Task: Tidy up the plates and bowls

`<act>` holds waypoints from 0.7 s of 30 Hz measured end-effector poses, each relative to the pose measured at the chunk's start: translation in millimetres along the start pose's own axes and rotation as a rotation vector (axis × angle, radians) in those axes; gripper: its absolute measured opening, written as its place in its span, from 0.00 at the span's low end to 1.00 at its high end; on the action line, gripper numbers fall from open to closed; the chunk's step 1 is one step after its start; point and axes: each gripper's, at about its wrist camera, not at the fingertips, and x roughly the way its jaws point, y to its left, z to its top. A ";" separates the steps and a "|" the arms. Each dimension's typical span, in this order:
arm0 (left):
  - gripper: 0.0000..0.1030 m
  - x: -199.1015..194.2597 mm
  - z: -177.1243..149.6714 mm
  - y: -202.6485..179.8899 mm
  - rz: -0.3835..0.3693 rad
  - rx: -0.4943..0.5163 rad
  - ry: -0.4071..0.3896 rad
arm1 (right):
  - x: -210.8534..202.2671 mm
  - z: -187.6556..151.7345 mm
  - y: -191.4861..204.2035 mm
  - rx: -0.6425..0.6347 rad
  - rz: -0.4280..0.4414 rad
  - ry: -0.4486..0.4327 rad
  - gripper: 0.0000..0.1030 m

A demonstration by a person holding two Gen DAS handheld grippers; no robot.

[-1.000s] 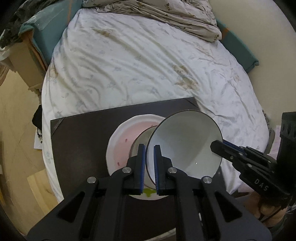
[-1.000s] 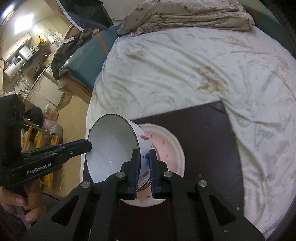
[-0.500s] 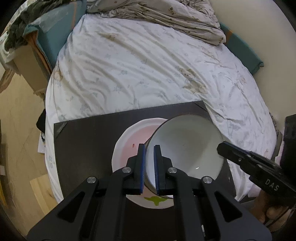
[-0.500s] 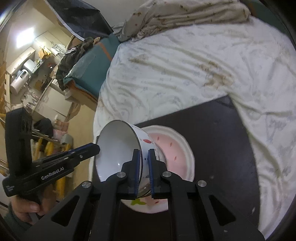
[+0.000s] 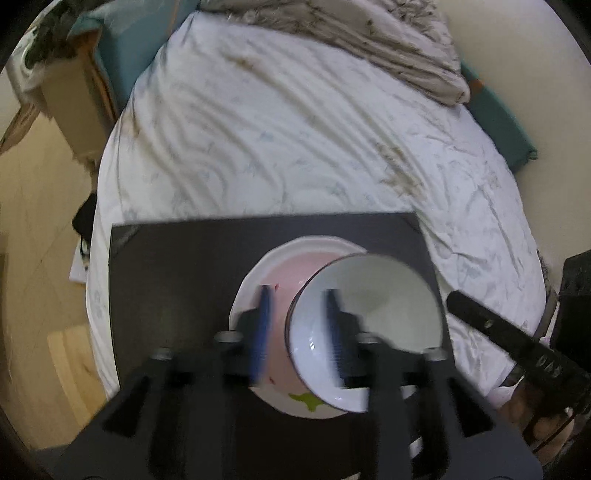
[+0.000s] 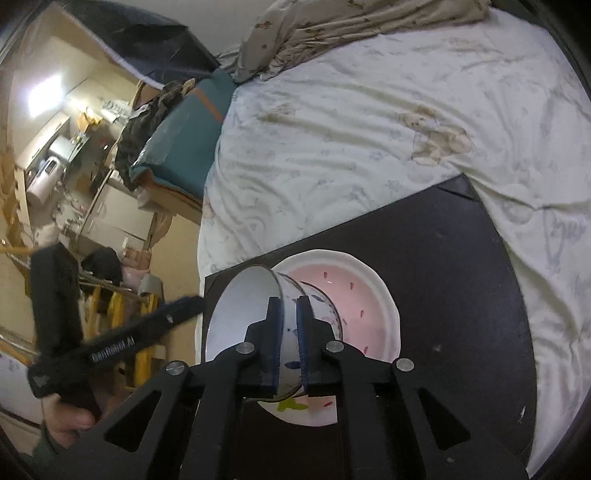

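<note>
A white bowl (image 5: 373,314) with a dark rim hangs tilted over a pink-centred white plate (image 5: 291,269) that lies on a black board (image 5: 173,280). My left gripper (image 5: 297,325) is open and blurred, with the bowl's near rim between its spread blue pads. In the right wrist view my right gripper (image 6: 289,306) is shut on the wall of the bowl (image 6: 240,306), whose mouth faces left, above the plate (image 6: 354,291). Each tool also shows in the other's view: the right gripper (image 5: 454,297) at the right, the left gripper (image 6: 192,301) at the left.
The board (image 6: 461,258) rests on a bed with a wrinkled white sheet (image 5: 295,129). A crumpled blanket (image 5: 369,33) lies at the far end. Wooden floor (image 5: 40,229) and furniture are off the bed's left side. A hand (image 6: 70,421) holds the left tool.
My left gripper's fingers have spread apart and let go of the bowl's rim. The bowl has sunk closer to the plate, still in the right gripper.
</note>
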 end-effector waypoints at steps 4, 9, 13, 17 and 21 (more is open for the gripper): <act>0.39 12.8 -7.0 1.4 0.010 0.004 0.050 | 6.1 1.3 -8.5 0.042 0.029 0.031 0.12; 0.39 18.4 -8.0 1.2 0.013 0.006 0.058 | -1.5 5.3 -12.6 0.074 0.078 -0.016 0.12; 0.39 18.0 -8.5 -2.7 0.011 0.026 0.049 | 6.3 3.4 0.9 -0.005 0.083 0.027 0.12; 0.39 20.4 -9.9 -4.2 0.016 0.038 0.053 | 14.2 -0.1 2.0 -0.030 -0.005 0.040 0.13; 0.39 19.9 -11.1 -6.1 0.021 0.059 0.033 | 17.9 0.3 -4.9 -0.011 -0.020 0.046 0.13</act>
